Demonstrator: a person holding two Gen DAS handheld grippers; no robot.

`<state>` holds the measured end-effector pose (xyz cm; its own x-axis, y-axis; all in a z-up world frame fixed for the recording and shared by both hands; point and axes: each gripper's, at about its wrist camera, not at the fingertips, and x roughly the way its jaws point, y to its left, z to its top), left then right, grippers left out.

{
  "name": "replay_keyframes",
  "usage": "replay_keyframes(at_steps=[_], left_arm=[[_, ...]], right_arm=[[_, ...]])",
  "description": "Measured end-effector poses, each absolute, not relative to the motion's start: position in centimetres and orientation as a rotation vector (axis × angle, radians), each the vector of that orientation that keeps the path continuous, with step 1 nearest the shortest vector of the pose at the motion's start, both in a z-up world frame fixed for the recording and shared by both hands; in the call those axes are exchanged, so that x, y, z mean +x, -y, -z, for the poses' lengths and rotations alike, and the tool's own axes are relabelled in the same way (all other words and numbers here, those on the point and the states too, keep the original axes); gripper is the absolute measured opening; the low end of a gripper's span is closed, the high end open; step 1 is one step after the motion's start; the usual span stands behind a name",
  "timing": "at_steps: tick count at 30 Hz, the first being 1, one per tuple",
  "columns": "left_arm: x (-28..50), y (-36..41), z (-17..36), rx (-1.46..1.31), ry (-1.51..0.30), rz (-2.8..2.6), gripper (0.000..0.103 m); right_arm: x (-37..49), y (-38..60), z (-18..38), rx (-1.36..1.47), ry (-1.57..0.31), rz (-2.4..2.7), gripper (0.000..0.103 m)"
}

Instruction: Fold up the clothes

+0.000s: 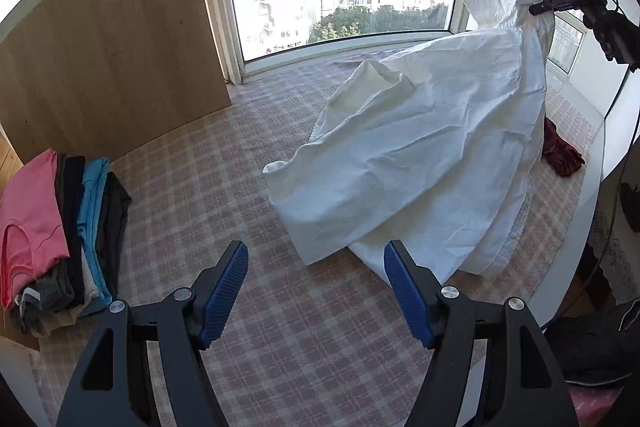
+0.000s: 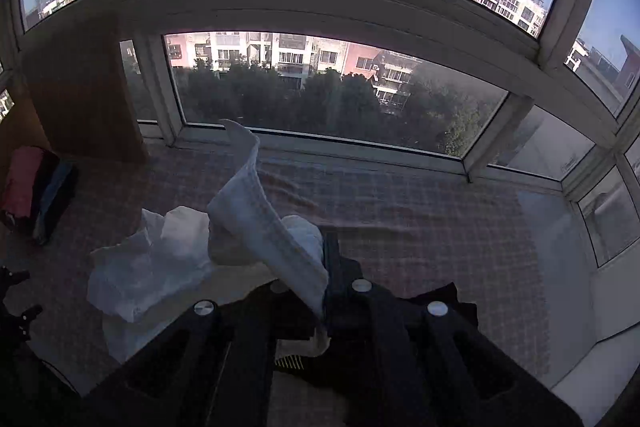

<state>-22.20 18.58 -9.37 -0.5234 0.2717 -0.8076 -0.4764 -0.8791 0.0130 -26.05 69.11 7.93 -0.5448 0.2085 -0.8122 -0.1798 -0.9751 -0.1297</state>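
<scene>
1. Left wrist view: my right tool pinches the white garment by one high edge, so it hangs tent-like, its hem trailing on the checked desk.
2. Folded stack sits well left of the garment, likely kept clear.
3. My left tool gapes wide, gripping nothing, just before the hem.

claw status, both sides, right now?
Left claw: open, empty, above the checked cloth surface.
Right claw: shut on the crumpled white cotton garment, lifting it.
</scene>
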Motion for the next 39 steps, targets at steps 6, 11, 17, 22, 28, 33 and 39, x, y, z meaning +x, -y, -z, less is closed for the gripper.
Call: replay_keyframes(at_steps=[6, 11, 17, 22, 28, 33, 39], left_arm=[[-23.8, -21.3, 12.1, -1.279, -0.370, -2.358, 0.068], [-25.0, -23.2, 13.5, -1.301, -0.489, -2.336, 0.068], [-26.9, -27.0, 14.2, -1.267, -0.542, -2.273, 0.068], [-28.1, -29.5, 15.6, -1.205, -0.696, -2.227, 0.069], [-29.7, -27.6, 18.6, -1.222, -0.781, -2.155, 0.068], [-31.3, -28.0, 21.4, -1.258, -0.845, -2.093, 0.065], [-33.9, -28.4, 22.4, -1.324, -0.743, -2.032, 0.005]], right_arm=[[-20.6, -80.8, 4.0, -1.483, -0.263, -2.404, 0.003], [-18.2, -86.2, 8.4, -1.455, -0.427, -2.323, 0.003], [-17.6, -91.2, 6.2, -1.294, -0.446, -2.256, 0.003], [-18.0, -92.4, 6.1, -1.265, -0.468, -2.272, 0.003], [-18.5, -93.1, 7.4, -1.295, -0.525, -2.263, 0.003], [-18.9, -93.0, 7.7, -1.308, -0.540, -2.249, 0.003], [-19.4, -92.4, 7.7, -1.321, -0.526, -2.247, 0.003]])
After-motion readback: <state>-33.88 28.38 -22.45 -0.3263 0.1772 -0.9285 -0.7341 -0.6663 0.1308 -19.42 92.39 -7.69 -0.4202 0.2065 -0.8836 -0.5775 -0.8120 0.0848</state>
